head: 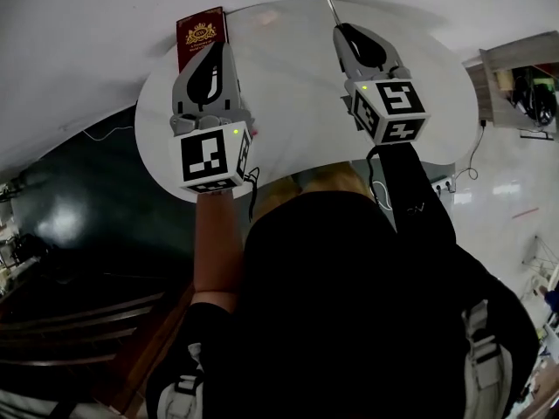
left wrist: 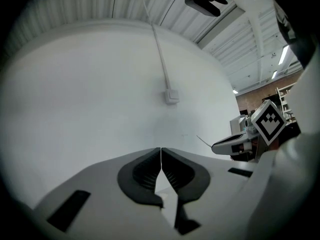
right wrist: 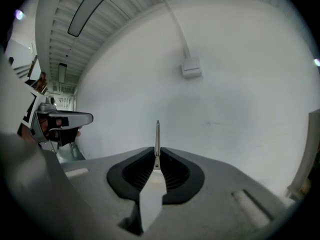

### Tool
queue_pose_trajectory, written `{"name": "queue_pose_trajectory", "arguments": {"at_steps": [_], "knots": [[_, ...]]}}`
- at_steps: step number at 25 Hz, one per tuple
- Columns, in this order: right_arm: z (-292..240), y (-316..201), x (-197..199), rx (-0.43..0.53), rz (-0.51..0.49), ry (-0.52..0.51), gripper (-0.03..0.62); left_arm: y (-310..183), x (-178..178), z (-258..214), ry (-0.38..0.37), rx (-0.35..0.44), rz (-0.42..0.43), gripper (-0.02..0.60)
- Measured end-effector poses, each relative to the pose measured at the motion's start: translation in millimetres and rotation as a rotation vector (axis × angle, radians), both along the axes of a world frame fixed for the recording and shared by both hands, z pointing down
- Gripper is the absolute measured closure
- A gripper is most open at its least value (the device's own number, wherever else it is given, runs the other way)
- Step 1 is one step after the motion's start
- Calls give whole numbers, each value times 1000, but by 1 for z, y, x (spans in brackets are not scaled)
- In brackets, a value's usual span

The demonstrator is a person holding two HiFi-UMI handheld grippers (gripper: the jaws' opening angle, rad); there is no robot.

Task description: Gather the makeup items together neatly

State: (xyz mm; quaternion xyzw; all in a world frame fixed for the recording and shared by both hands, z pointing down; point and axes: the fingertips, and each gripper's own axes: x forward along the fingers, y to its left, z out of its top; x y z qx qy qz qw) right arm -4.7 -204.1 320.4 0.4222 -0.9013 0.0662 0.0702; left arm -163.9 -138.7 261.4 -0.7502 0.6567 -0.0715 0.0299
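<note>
The right gripper pinches a thin, pointed steel tool, likely tweezers, over the far edge of the round white table; the left gripper is pressed together, empty; a flat red case, gold-crested, lies at the table's far left; I'd lay the tool just beside it, parallel, releasing low.

We are seeing a white table that is looking smooth and matt. The left gripper and the right gripper are both showing smooth grey plastic, with black ribbed pads like rubber. The thin stick is gleaming like bare metal. The red booklet is wearing gold print. The dark floor is shining.
</note>
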Motion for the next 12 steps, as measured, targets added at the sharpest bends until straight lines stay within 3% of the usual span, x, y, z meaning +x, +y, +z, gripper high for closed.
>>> {"name": "queue_pose_trajectory", "arguments": {"at_steps": [4,12], "knots": [[22,11,-32,-55,-37,6,553,15,-23,10,16,-21,-34,571],[180,65,-103,-451,-118,101,553,37,-52,39,12,-73,-66,571]]}}
